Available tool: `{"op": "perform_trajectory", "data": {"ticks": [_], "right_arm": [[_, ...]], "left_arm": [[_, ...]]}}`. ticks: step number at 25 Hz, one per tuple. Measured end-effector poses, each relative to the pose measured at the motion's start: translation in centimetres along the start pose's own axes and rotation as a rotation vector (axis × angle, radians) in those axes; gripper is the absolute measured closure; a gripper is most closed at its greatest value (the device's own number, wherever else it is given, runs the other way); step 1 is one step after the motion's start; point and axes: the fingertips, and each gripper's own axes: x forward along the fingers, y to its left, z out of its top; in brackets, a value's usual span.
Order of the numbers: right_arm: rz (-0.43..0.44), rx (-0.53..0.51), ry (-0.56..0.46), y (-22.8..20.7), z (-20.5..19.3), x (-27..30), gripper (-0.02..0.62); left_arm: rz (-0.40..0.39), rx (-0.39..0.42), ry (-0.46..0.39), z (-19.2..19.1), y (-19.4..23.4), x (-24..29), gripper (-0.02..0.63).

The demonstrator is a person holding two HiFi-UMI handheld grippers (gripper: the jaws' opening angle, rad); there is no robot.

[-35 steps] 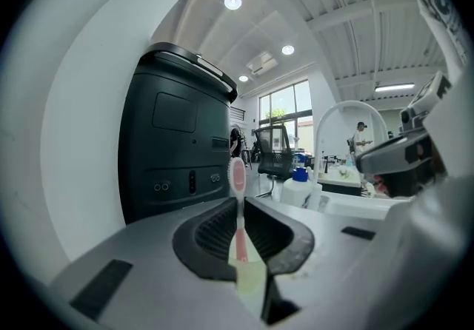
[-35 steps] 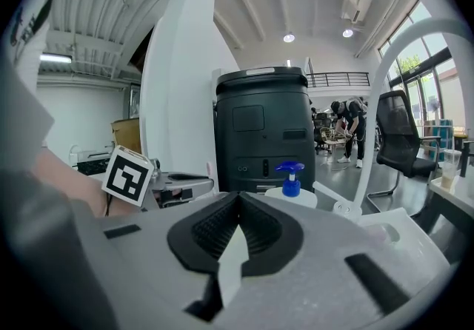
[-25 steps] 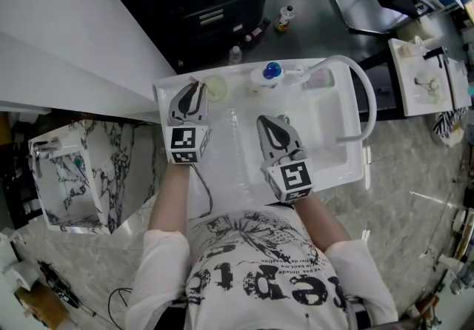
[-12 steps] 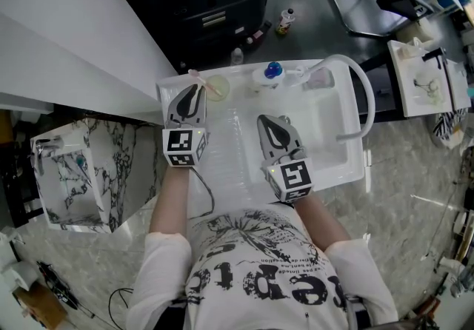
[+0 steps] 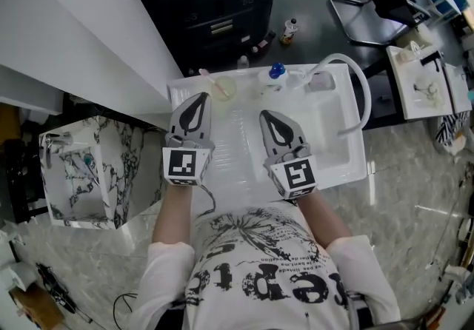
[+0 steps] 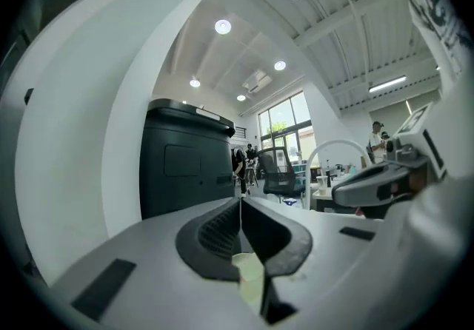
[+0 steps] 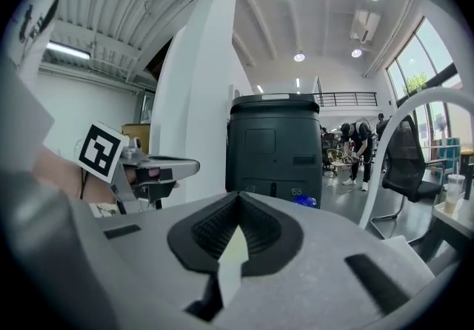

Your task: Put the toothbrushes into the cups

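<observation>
Your left gripper (image 5: 198,99), jaws pressed together and empty, sits just left of the cup (image 5: 224,88). Your right gripper (image 5: 268,117), likewise closed, is to its right. A toothbrush (image 5: 209,79) seemingly leans inside.

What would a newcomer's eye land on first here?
The left gripper and right gripper hover side by side over a white sink unit, both shut and empty. Just beyond the left one, a pale cup holds a pink toothbrush; a curved white faucet arches over the basin at right.
</observation>
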Motion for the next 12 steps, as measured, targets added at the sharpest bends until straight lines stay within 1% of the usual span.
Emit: {"op": "perform_trajectory", "data": {"ticks": [2, 5, 9, 12], "right_arm": [[0.008, -0.002, -0.006, -0.1, -0.1, 0.3, 0.603], [0.024, -0.006, -0.023, 0.2, 0.3, 0.7, 0.603], [0.036, -0.037, -0.053, 2.9, 2.6, -0.6, 0.603], [0.048, -0.044, -0.082, 4.3, 3.9, -1.5, 0.603]], "left_arm": [[0.002, 0.002, -0.006, 0.9, -0.1, -0.4, 0.594], [0.003, 0.003, 0.008, 1.6, -0.2, -1.7, 0.595], [0.004, -0.033, 0.009, 3.4, -0.1, -6.4, 0.595], [0.004, -0.028, 0.002, 4.6, -0.6, -9.0, 0.595]]}}
